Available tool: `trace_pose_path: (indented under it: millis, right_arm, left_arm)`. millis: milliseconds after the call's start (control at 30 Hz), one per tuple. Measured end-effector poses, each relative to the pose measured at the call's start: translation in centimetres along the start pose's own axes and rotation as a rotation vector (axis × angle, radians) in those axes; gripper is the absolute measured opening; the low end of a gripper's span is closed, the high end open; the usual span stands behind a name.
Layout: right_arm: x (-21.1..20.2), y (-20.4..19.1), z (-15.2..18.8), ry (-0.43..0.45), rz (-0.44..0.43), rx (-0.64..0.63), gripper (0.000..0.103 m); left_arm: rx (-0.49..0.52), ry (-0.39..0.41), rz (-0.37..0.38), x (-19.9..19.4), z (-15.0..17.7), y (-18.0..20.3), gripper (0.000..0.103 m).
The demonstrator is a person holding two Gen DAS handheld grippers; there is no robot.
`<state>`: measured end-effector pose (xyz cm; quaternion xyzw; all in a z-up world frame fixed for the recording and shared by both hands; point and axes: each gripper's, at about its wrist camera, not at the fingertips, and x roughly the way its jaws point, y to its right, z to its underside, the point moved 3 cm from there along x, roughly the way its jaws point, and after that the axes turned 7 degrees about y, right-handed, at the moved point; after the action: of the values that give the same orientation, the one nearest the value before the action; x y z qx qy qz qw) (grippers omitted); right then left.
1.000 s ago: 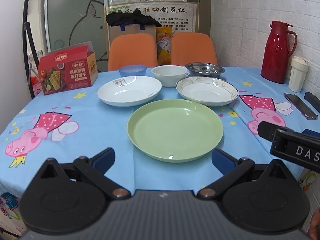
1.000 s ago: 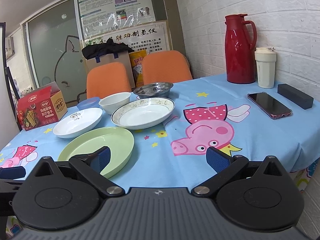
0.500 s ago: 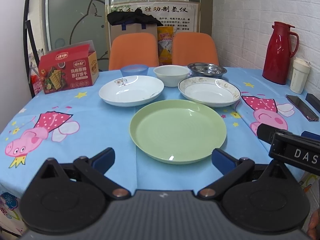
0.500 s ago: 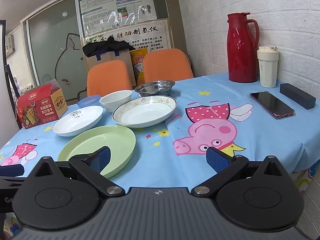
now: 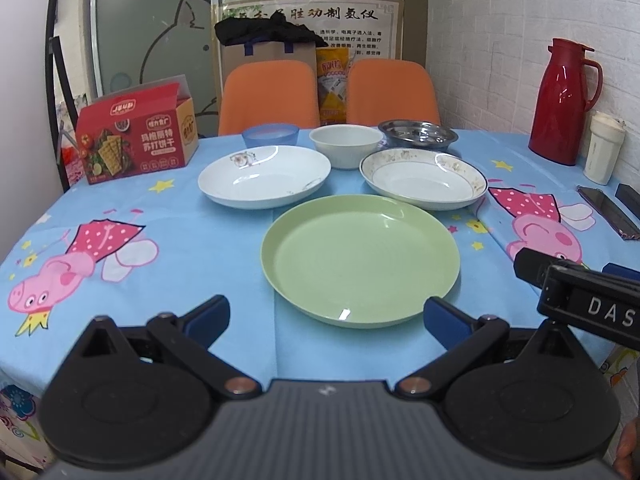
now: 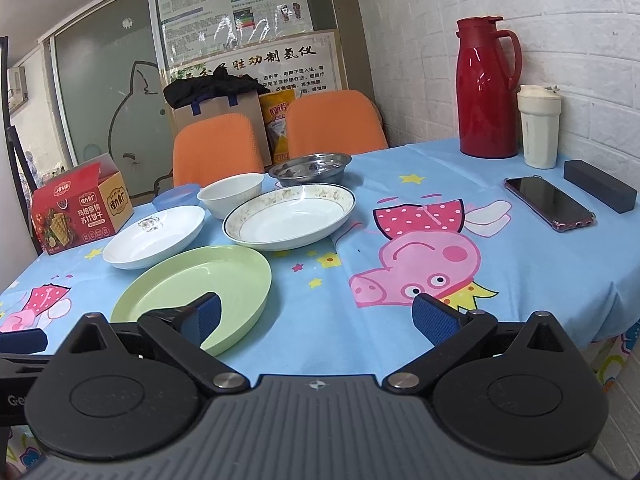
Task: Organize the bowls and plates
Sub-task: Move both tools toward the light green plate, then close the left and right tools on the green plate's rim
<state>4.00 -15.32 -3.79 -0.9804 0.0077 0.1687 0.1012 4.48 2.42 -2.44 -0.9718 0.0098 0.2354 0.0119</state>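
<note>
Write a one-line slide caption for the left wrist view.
Open left gripper faces a green plate, with two white plates, a white bowl and a steel dish behind.

A red cracker box (image 5: 136,132) is seen at the left of the frame on a blue cartoon tablecloth (image 5: 192,248). Two orange chairs (image 5: 268,96) are placed behind the table. At the right, a red flask (image 6: 486,88), a cream tumbler (image 6: 538,126), a phone (image 6: 548,202) and a dark box (image 6: 600,186) are set near the brick wall.

White letters "DAS" stand on the right gripper (image 5: 580,300); Chinese characters mark the red box (image 5: 136,136).
</note>
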Motion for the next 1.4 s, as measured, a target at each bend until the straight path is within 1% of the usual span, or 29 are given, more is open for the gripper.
trace_pose_path:
  millis: [467, 733, 867, 1067, 1267, 1400]
  right_arm:
    - [0.8, -0.4, -0.5, -0.01, -0.003, 0.004, 0.103]
    - [1.8, -0.7, -1.4, -0.019, 0.004, 0.002, 0.103]
    - [3.1, -1.4, -1.5, -0.052, 0.009, -0.032, 0.103]
    - [5.8, -2.0, -2.0, -0.095, 0.01, -0.043, 0.103]
    - [8.1, -2.6, -2.7, -0.13, 0.004, -0.054, 0.103]
    - [8.8, -3.1, -2.8, -0.153, -0.022, -0.073, 0.103]
  left_arm:
    - [-0.001, -0.006, -0.009, 0.7, -0.8, -0.4, 0.103]
    - [-0.021, -0.01, -0.02, 1.5, -2.2, -1.6, 0.103]
    - [-0.056, -0.02, -0.021, 2.4, -3.3, -2.7, 0.103]
    - [-0.079, -0.019, -0.043, 3.9, -5.4, -4.2, 0.103]
    - [-0.08, -0.034, -0.058, 6.0, -7.0, -5.0, 0.103]
    - [-0.052, -0.069, -0.061, 7.2, -6.9, -5.5, 0.103]
